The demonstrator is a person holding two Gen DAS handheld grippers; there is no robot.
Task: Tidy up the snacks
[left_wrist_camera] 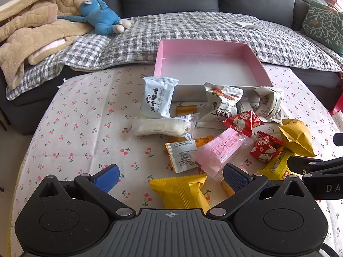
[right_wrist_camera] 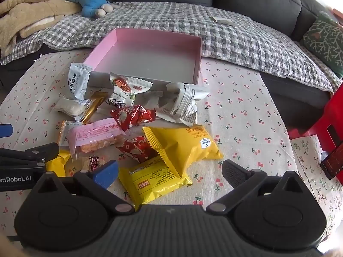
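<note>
Left wrist view – both grippers, left gripper (left_wrist_camera: 170, 176) and right gripper (right_wrist_camera: 170, 171), released, crinkly foil snack packets (left_wrist_camera: 214, 132) heaped just before the shallow pink cardboard box (left_wrist_camera: 211, 49).

The cloth on the bench (left_wrist_camera: 85, 115) is cream, printed with small red cherries. Beyond the fingers stands a box (left_wrist_camera: 165, 51) with pink walls and a white floor. Between them lie yellow packets (right_wrist_camera: 182, 145), red candies (left_wrist_camera: 242, 120) and a pink bar (left_wrist_camera: 218, 150). The sofa blanket (left_wrist_camera: 193, 27) is grey-and-white checked, and the plush toy (left_wrist_camera: 100, 17) blue.

Glossy plastic snack wrappers (left_wrist_camera: 214, 154), cotton tablecloth (left_wrist_camera: 85, 128)
</note>
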